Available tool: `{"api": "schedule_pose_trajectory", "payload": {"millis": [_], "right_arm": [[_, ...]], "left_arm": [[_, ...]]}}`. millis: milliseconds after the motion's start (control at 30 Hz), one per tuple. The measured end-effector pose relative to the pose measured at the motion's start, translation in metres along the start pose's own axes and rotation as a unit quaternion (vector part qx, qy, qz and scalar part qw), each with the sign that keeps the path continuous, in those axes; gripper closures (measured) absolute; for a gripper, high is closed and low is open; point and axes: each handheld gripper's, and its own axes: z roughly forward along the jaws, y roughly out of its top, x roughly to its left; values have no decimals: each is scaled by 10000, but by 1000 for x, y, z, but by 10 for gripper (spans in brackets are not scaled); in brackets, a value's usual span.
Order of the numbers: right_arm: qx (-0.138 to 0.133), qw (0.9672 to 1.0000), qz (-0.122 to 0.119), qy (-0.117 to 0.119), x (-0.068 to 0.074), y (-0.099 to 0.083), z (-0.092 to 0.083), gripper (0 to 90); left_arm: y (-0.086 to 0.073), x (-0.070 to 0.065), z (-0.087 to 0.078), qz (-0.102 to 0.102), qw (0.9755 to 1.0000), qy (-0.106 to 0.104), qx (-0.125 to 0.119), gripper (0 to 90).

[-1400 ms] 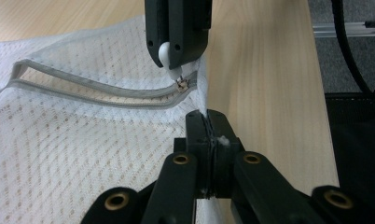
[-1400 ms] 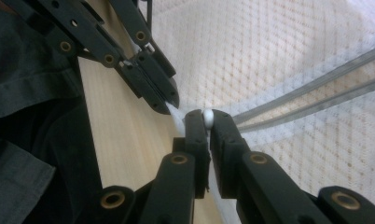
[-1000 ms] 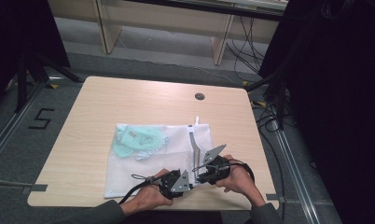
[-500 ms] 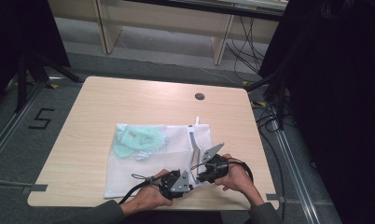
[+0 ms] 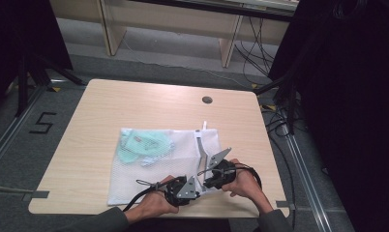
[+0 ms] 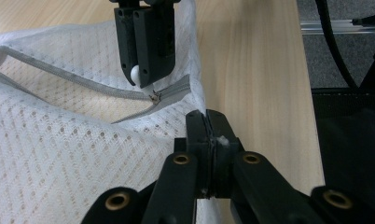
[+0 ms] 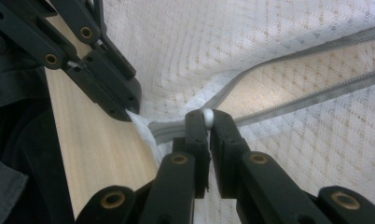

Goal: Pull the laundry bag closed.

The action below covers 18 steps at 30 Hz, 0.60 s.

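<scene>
Mesh bag (zipper pull pinched)

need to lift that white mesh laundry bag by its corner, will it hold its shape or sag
The mesh bag would probably sag: in the left gripper view its netting already folds and puckers where the left gripper pinches the corner. It looks light, thin see-through mesh with only small pale green cloth inside. That cloth would likely slide toward the low end.
</scene>
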Motion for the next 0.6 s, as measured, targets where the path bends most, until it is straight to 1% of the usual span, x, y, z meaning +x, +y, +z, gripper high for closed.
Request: {"api": "schedule_pose_trajectory", "payload": {"millis": [33,67,100,133,167,200,233,267,433,467,500,533,600], "right_arm": [[7,10000,-10,-16,0,0,0,867],[19,10000,-32,-40,0,1,0,867],[13,10000,-37,-35,0,1,0,867],[8,10000,-59,-28,0,1,0,867],[-14,9999,-159,-50,-2,1,1,867],[5,10000,-89,-34,-1,1,1,867],[-3,9999,-165,-50,-2,2,2,867],[-6,9998,-188,-20,-2,2,2,867],[9,9998,-175,-60,-3,3,3,867],[-2,9998,-173,-71,-3,3,2,867],[-18,9998,-184,-54,-4,4,3,867],[-15,9998,-194,-63,-4,4,3,867],[-36,9998,-182,-74,-4,4,3,867]], "left_arm": [[0,0,0,-1,10000,-6,-2,887],[0,1,-1,150,9998,-44,127,887],[0,2,-2,203,9996,-54,174,887],[0,0,0,31,10000,-17,32,887],[0,0,0,10,10000,-19,18,888],[0,0,0,9,10000,-22,23,888],[0,2,-2,223,9995,-60,199,887],[-1,0,0,39,10000,-20,46,888],[-1,0,0,-11,10000,-13,25,887],[-1,1,-1,47,10000,-7,79,888],[0,3,-3,132,9998,-58,166,888],[0,1,-1,-74,10000,-26,4,888],[-1,2,-2,-97,9999,-46,2,888]]}}
